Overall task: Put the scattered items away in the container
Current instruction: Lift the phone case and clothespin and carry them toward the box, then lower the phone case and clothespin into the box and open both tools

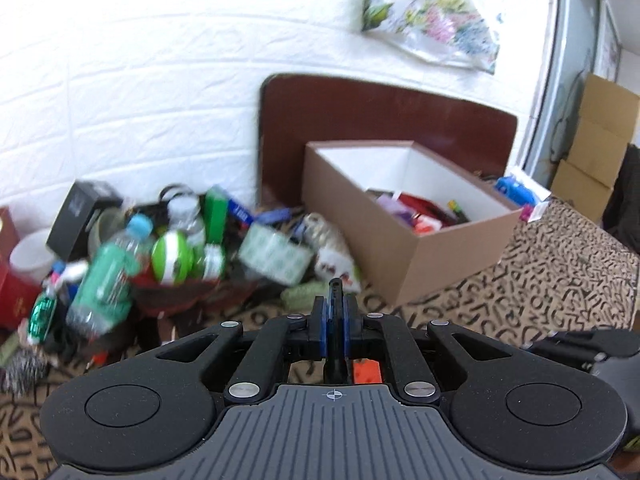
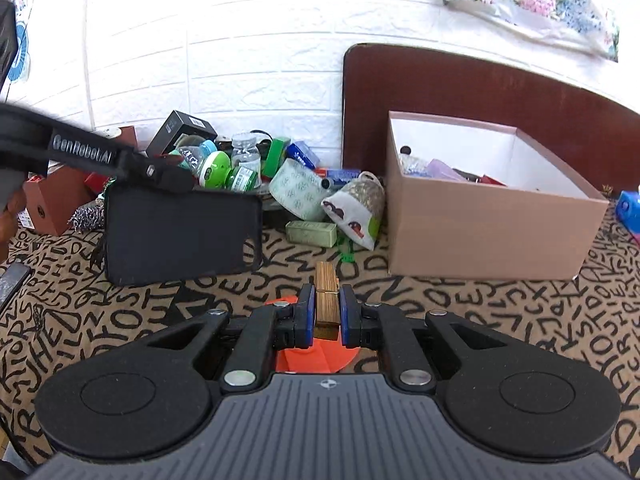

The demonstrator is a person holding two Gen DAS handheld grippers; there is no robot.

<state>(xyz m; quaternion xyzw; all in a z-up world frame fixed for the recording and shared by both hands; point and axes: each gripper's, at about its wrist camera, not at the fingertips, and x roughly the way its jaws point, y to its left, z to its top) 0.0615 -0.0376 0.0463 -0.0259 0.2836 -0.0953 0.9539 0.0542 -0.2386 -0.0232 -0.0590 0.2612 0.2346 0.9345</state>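
While both grippers carry loads above the patterned cloth (image 2: 500, 320), the coming move turns on where the open cardboard box (image 2: 492, 236) lies from each. In the right wrist view, the right gripper (image 2: 327, 312) pinches a small ribbed wooden block (image 2: 326, 288) between its blue pads; the block's long axis runs straight ahead along the fingers, toward twelve o'clock. From that gripper the box sits at about two o'clock, near, with its open top facing up and several items already inside.

The left gripper (image 1: 335, 316) has its jaws pressed nearly together on a thin dark edge; in the right wrist view that edge looks to belong to a flat black phone case (image 2: 180, 236) hanging below the left gripper at ten o'clock. From the left gripper the box lies at about one o'clock, farther off.

By this judgement the right hand is nearer and would reach the box first, swinging rightward and forward. The heap of bottles and packets (image 2: 256, 176) remains along the wall at eleven o'clock, beside the box.
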